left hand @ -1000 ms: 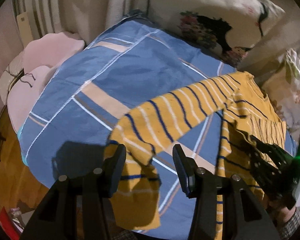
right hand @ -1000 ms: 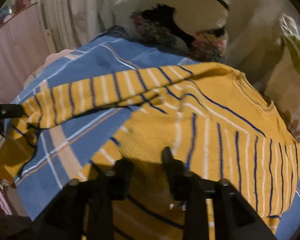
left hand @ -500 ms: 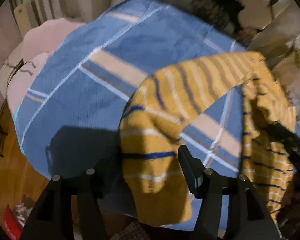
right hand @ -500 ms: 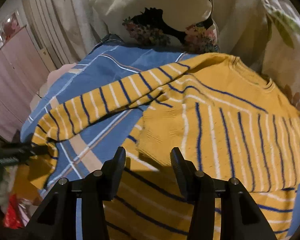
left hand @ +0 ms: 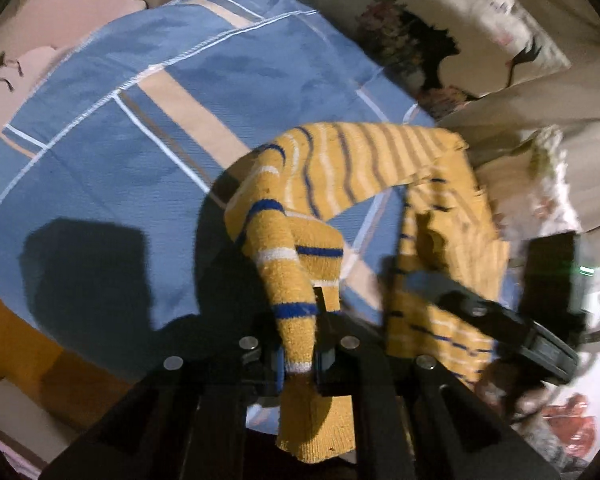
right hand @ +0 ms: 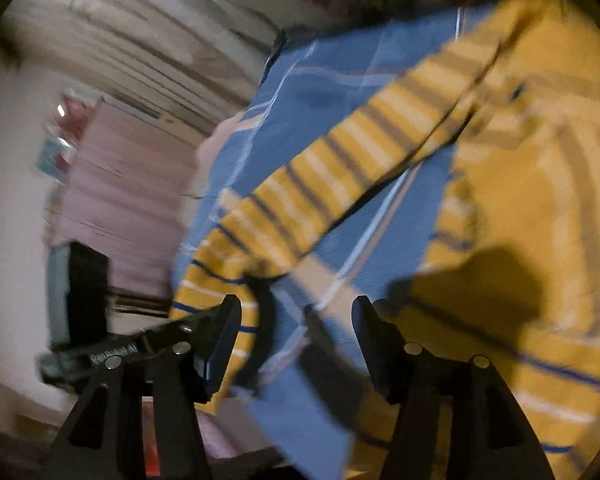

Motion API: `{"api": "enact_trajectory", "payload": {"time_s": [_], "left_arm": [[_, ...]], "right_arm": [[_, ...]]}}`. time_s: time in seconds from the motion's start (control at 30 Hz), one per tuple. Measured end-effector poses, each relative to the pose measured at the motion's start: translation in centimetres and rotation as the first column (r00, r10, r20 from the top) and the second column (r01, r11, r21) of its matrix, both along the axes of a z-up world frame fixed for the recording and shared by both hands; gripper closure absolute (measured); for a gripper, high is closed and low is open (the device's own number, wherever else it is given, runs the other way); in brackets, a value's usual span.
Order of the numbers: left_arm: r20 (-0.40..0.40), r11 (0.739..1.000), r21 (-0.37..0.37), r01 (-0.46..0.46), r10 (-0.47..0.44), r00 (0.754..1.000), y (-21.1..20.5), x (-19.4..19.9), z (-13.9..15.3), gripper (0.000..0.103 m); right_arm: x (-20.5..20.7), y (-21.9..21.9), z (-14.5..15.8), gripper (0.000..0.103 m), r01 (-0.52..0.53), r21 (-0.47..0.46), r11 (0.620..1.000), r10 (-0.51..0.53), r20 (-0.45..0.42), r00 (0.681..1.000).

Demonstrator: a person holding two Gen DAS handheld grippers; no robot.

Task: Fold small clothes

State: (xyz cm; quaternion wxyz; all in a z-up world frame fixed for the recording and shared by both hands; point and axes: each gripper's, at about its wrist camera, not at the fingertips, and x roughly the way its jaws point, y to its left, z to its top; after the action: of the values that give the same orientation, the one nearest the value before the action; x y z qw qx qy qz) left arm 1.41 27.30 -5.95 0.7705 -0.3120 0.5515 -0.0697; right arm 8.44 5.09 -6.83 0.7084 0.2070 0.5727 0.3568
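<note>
Left wrist view shows the left gripper [left hand: 300, 344] clamped on the cuff of the yellow striped sweater [left hand: 452, 216], its sleeve arching ahead of the fingers over the blue checked bedspread [left hand: 112, 128]; half a second ago those fingers stood apart. Right wrist view, blurred, shows the right gripper [right hand: 296, 332] spread and empty, sweater body beyond its right finger; the thin cuff hold could slip mid-fold.

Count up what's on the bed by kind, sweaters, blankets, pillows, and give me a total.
Sweaters: 1, the yellow striped sweater, its sleeve pinched in the left gripper.
Blankets: 1, the blue plaid blanket.
Pillows: 2, the floral pillow and a second pillow at the right edge.
Total: 4.
The right gripper is open.
</note>
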Motion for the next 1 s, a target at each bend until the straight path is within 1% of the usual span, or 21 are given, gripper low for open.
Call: {"api": "enact_trajectory", "payload": {"time_s": [0.07, 0.17, 0.23, 0.33, 0.37, 0.4, 0.43, 0.47, 0.53, 0.6, 0.63, 0.7, 0.73, 0.77, 0.8, 0.83, 0.9, 0.93, 1.0], "left_arm": [[0.011, 1.0, -0.03, 0.005, -0.004, 1.0, -0.3, -0.3, 0.4, 0.094], [0.02, 0.999, -0.051, 0.007, -0.006, 1.0, -0.6, -0.2, 0.9, 0.094], [0.027, 0.999, -0.05, 0.011, -0.01, 1.0, -0.9, -0.3, 1.4, 0.094], [0.038, 0.997, -0.067, 0.026, -0.024, 0.999, -1.5, -0.3, 1.8, 0.094], [0.043, 0.997, -0.07, 0.034, -0.032, 0.999, -1.8, -0.2, 2.0, 0.094], [0.046, 0.997, -0.069, 0.044, -0.041, 0.998, -1.9, -0.2, 2.1, 0.094], [0.051, 0.997, -0.062, 0.055, -0.052, 0.997, -2.2, -0.3, 2.3, 0.094], [0.056, 0.997, -0.056, 0.061, -0.058, 0.997, -2.4, -0.2, 2.5, 0.094], [0.073, 0.995, -0.071, 0.073, -0.068, 0.995, -2.7, -0.1, 3.1, 0.092], [0.101, 0.991, -0.102, 0.086, -0.076, 0.992, -2.7, 0.0, 3.9, 0.09], [0.11, 0.991, -0.102, 0.092, -0.08, 0.991, -2.7, -0.1, 4.3, 0.09], [0.139, 0.992, -0.078, 0.101, -0.089, 0.986, -3.1, 0.1, 5.5, 0.09], [0.149, 0.992, -0.066, 0.106, -0.095, 0.984, -3.4, 0.3, 5.9, 0.09], [0.154, 0.992, -0.058, 0.111, -0.101, 0.983, -3.7, 0.6, 6.2, 0.09], [0.154, 0.992, -0.048, 0.115, -0.106, 0.982, -4.2, 1.0, 6.4, 0.09], [0.151, 0.992, -0.041, 0.12, -0.113, 0.982, -4.7, 1.3, 6.5, 0.09], [0.146, 0.989, -0.033, 0.145, -0.138, 0.98, -6.3, 2.2, 6.6, 0.09], [0.145, 0.987, -0.029, 0.161, -0.155, 0.977, -7.1, 2.4, 6.7, 0.09], [0.141, 0.982, -0.02, 0.189, -0.184, 0.973, -8.8, 3.0, 6.7, 0.09]], "right_arm": [[0.5, 0.6, -1.3, 0.038, 0.019, 0.085, 0.996, -0.01, -0.099, 0.995], [1.1, 1.7, -3.1, 0.036, 0.066, 0.197, 0.978, -0.02, -0.225, 0.974], [1.2, 2.4, -3.4, 0.036, 0.082, 0.242, 0.967, -0.015, -0.265, 0.964], [0.7, 3.5, -3.2, 0.037, 0.052, 0.256, 0.965, 0.018, -0.265, 0.964], [0.7, 3.7, -2.9, 0.042, 0.036, 0.25, 0.967, 0.03, -0.257, 0.966], [0.5, 3.9, -2.6, 0.071, 0.018, 0.245, 0.969, 0.043, -0.241, 0.97], [0.4, 4.0, -2.1, 0.088, 0.0, 0.232, 0.973, 0.052, -0.219, 0.974], [0.5, 3.9, -1.6, 0.098, -0.001, 0.21, 0.978, 0.043, -0.196, 0.98], [0.6, 2.7, 0.1, 0.099, 0.011, 0.18, 0.984, 0.015, -0.14, 0.99], [0.4, 1.1, 2.6, 0.099, 0.016, 0.143, 0.99, -0.007, -0.062, 0.998], [0.2, 0.0, 4.2, 0.099, 0.018, 0.127, 0.992, -0.016, -0.013, 1.0], [-0.5, -2.2, 7.8, 0.099, 0.018, 0.081, 0.997, -0.026, 0.101, 0.995], [-1.2, -3.4, 10.0, 0.099, 0.022, 0.039, 0.999, -0.028, 0.178, 0.984], [-1.7, -4.6, 11.6, 0.099, 0.027, 0.009, 1.0, -0.029, 0.235, 0.972], [-2.7, -6.2, 13.9, 0.099, 0.042, -0.029, 0.999, -0.031, 0.31, 0.95], [-3.0, -7.5, 15.1, 0.099, 0.059, -0.048, 0.997, -0.039, 0.347, 0.937], [-4.6, -11.3, 17.3, 0.099, 0.108, -0.075, 0.991, -0.07, 0.402, 0.913], [-5.3, -13.3, 18.1, 0.099, 0.144, -0.081, 0.986, -0.098, 0.414, 0.905], [-6.3, -16.9, 18.2, 0.099, 0.224, -0.098, 0.97, -0.165, 0.412, 0.896]]}}
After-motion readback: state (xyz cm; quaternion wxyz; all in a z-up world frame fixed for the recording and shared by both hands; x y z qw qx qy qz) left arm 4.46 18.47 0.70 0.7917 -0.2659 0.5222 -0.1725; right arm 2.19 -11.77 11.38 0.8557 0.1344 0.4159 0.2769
